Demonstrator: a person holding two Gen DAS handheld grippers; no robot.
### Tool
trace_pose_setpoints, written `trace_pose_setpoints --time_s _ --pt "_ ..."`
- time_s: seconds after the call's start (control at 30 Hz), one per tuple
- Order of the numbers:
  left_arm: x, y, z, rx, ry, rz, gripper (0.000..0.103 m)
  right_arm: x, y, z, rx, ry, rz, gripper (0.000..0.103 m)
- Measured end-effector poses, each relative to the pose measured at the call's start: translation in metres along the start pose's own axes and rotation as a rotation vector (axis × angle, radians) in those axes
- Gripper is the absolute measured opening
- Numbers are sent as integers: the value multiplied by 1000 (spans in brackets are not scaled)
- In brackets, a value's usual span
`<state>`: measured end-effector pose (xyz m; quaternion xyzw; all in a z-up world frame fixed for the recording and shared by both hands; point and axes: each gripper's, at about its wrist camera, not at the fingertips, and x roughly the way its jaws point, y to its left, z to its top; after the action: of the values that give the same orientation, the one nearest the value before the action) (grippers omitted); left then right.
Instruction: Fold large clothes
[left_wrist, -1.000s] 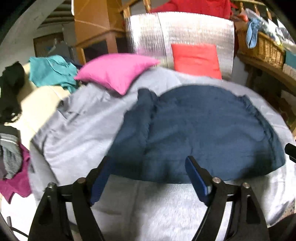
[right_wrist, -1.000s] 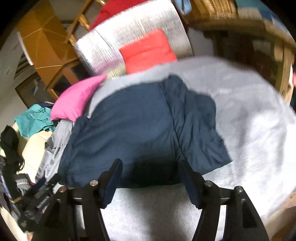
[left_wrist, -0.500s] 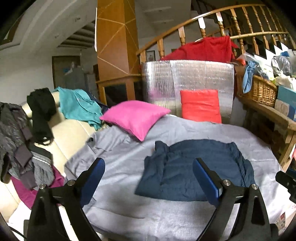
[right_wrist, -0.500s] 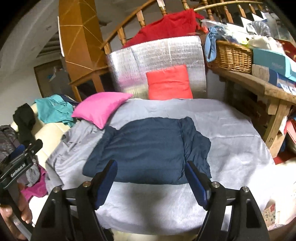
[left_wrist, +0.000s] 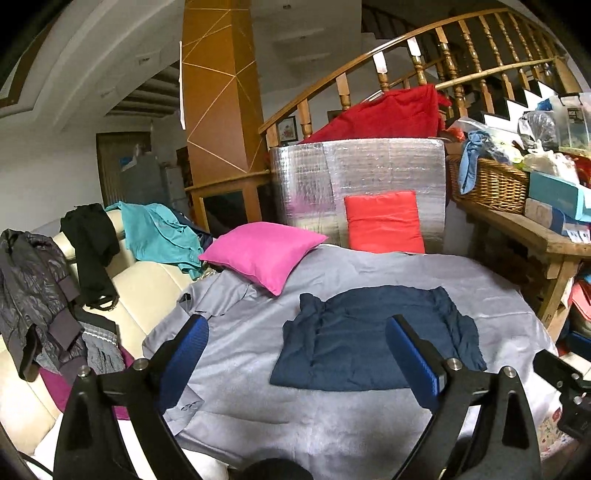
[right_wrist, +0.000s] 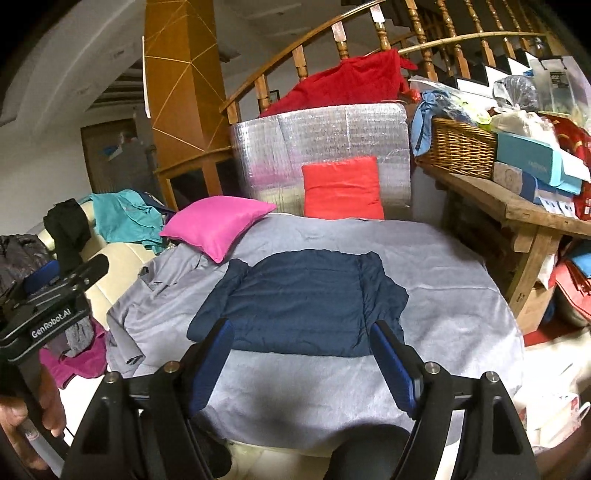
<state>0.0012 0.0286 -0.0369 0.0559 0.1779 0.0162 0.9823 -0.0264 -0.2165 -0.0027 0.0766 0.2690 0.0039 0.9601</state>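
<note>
A navy garment (left_wrist: 369, 339) (right_wrist: 306, 295) lies folded into a rough rectangle on the grey cover (left_wrist: 332, 413) (right_wrist: 443, 288), its sides tucked in and wrinkled. My left gripper (left_wrist: 297, 325) hovers above and in front of it, jaws wide open, nothing between the blue pads. My right gripper (right_wrist: 301, 326) hangs likewise over the garment's near edge, open and empty. In the right wrist view the left gripper's body (right_wrist: 55, 291) shows at the left edge, held by a hand (right_wrist: 22, 424).
A pink pillow (left_wrist: 262, 254) and a red cushion (left_wrist: 384, 221) sit at the back against a silver foil panel (left_wrist: 369, 173). A cream sofa (left_wrist: 147, 288) with several clothes stands left. A wooden bench (right_wrist: 517, 206) with a wicker basket (right_wrist: 458, 147) stands right.
Both grippers have pulled up and back from the navy garment, so it looks smaller and farther. Their jaws have spread wider. The garment stays flat on the cover.
</note>
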Motion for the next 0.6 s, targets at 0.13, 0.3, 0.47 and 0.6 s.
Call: trace_pose_setpoints --time_s 0.13,0.3,0.47,0.6 --pt "-14 -4 1 10 -15 -4 97 -7 5 -3 3 2 -3 80" --pt "-23 -6 2 16 -27 -7 97 -13 5 -4 27 -7 6 80" --pt "-25 -9 3 17 -23 -12 97 -18 2 -2 45 -21 1 80" --pt "-29 -12 2 21 -26 -12 98 -17 0 -1 52 -21 7 80"
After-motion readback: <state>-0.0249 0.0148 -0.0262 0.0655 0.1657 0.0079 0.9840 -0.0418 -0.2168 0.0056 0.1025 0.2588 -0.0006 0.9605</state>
